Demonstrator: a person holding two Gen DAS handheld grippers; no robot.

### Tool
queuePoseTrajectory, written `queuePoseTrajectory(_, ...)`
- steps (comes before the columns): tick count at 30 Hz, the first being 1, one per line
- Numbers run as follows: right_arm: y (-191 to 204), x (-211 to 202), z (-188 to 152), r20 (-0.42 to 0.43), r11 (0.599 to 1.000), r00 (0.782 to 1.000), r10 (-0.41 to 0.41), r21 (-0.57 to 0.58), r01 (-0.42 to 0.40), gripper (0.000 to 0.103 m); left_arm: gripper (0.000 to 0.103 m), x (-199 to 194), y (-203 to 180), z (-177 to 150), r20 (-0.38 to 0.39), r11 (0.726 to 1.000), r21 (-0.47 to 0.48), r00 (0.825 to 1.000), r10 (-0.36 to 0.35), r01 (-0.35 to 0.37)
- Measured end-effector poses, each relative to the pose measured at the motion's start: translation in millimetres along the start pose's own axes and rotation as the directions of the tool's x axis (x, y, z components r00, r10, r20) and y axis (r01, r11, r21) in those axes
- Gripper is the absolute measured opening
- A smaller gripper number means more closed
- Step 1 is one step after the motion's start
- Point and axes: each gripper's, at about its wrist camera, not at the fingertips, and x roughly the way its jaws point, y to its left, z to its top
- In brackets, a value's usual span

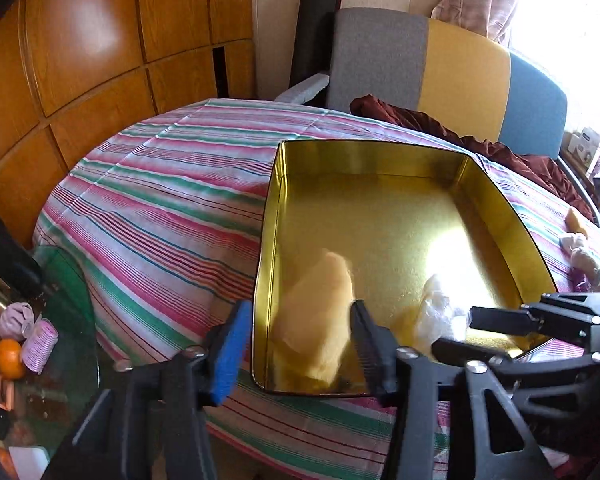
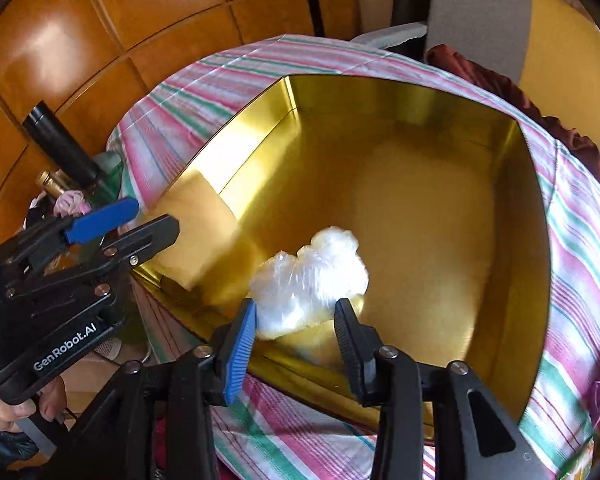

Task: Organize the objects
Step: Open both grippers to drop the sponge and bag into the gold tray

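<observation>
A gold tin tray (image 1: 364,160) (image 2: 400,100) stands on the striped tablecloth (image 1: 160,200). My left gripper (image 1: 300,305) (image 2: 154,213) is open over the tray's near left corner. A blurred pale yellow object (image 1: 320,320) (image 2: 196,240) lies in the tray just past its fingertips, free of the pads. My right gripper (image 2: 296,305) (image 1: 456,330) is open low over the tray's near side. A crumpled clear plastic bag (image 2: 312,280) (image 1: 440,312) rests on the tray floor between its fingertips.
A glass side table (image 1: 72,280) at the left holds an orange (image 1: 8,358), a pink hair roller (image 1: 40,344) and a dark bottle (image 2: 56,140). A yellow sponge (image 1: 578,216) and pale bundles (image 1: 584,258) lie right of the tray. A maroon cloth (image 1: 440,124) lies behind it.
</observation>
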Motion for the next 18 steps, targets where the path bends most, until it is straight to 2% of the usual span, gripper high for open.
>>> queuePoseTrajectory(2,1,1,-1,0.004,1.000,1.000,0.008,0.002,-0.008,0.049,0.063,-3,0,-1,0.012,1.000,0.003,1.000,0.014,-0.014)
queuePoseTrajectory(6,-3,-4,-5,0.015,0.999,1.000,0.013,0.029,-0.014,0.051,0.064,-9,3,-1,0.027,0.999,-0.008,0.999,0.032,-0.031)
queuePoseTrajectory(10,-2,-16,-7,0.059,0.999,0.998,0.004,0.040,-0.006,0.064,0.073,-21,4,1,0.066,0.998,-0.019,0.996,0.063,-0.062)
queuePoseTrajectory(18,-4,-43,-14,0.136,0.996,0.990,-0.043,0.078,0.033,0.065,0.077,-51,-1,6,0.154,0.997,-0.005,0.985,0.075,-0.075)
